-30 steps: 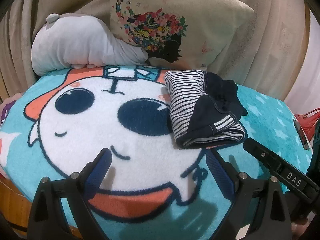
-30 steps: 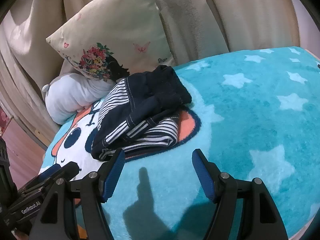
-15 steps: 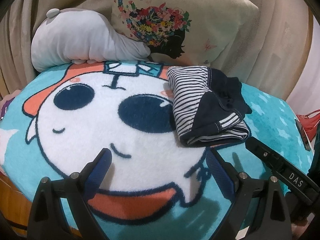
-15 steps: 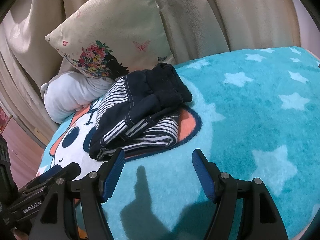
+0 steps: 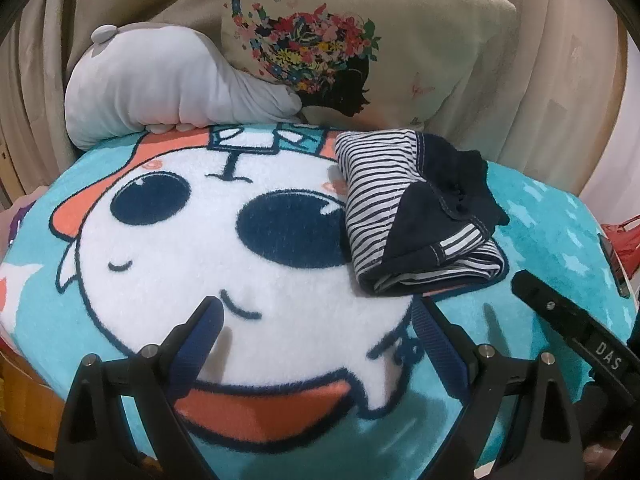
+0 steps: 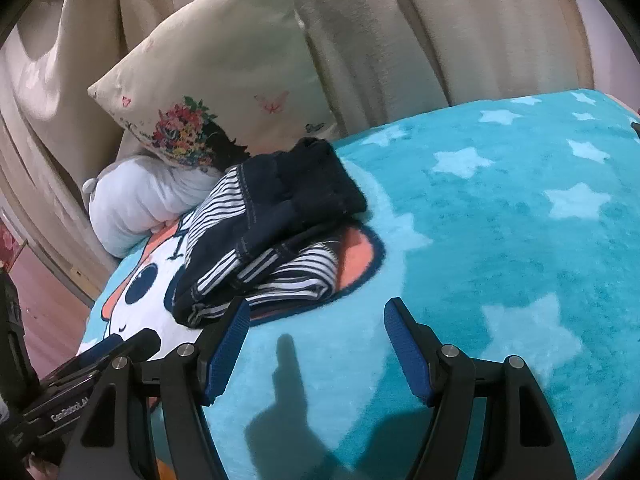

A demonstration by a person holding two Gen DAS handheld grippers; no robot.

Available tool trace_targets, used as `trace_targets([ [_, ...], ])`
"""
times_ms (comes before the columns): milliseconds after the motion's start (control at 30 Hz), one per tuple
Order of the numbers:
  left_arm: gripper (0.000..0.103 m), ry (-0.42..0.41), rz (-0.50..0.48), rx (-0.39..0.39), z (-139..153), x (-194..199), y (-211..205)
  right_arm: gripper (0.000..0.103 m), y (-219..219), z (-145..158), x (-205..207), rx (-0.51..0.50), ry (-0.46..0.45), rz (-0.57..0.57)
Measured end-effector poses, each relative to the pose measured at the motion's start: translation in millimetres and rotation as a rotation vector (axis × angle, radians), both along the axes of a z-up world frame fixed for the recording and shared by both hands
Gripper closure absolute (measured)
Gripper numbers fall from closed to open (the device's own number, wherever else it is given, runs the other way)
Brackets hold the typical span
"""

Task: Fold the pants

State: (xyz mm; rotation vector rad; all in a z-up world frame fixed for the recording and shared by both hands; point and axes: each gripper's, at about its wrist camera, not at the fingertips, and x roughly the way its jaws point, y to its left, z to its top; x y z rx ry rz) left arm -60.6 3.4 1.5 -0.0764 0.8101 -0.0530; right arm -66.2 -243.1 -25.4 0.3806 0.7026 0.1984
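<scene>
The pants are navy with a white-striped lining, folded into a thick bundle on the teal cartoon blanket. In the right wrist view the same bundle lies just beyond my left fingertip. My left gripper hovers open over the white face print, its blue pads empty, the bundle beyond and to the right. My right gripper is open too, above bare teal blanket, nothing between its pads. A finger of the right gripper shows at the right edge of the left wrist view.
A floral cream cushion and a grey plush pillow lean against beige curtains behind the blanket. Wooden edging shows at the lower left. A red object sits past the blanket's right side.
Both views have shifted slightly, so the pants bundle sits a little lower and further right in the left wrist view. Both grippers stay open and the bundle keeps its shape.
</scene>
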Motion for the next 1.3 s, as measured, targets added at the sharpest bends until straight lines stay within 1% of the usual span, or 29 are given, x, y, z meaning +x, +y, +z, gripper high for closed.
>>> trace_targets([
  [100, 0.008, -0.01, -0.001, 0.02, 2.4, -1.2, -6.1, 0.029, -7.5, -0.4, -0.6, 0.016, -0.009, -0.008],
  [267, 0.008, -0.043, -0.006, 0.069, 6.7, -3.7, -20.5, 0.029, -21.4, 4.2, -6.6, 0.024, -0.052, -0.046],
  [433, 0.008, -0.031, -0.031, 0.093, 3.6, -1.5, -34.3, 0.029, -40.0, 0.3, -8.1, 0.054, -0.049, -0.077],
  [567, 0.008, -0.022, -0.038, 0.102, 1.9, -0.8, -39.5, 0.029, -46.7, -3.3, -8.9, 0.074, -0.046, -0.078],
  [1000, 0.008, -0.016, -0.041, 0.093, 2.3, -1.5, -39.1, 0.029, -45.9, -2.9, -12.0, 0.058, -0.049, -0.075],
  [1300, 0.008, -0.034, -0.039, 0.041, 6.3, -8.1, -23.4, 0.028, -31.9, 2.0, -12.3, 0.031, -0.04, -0.059],
])
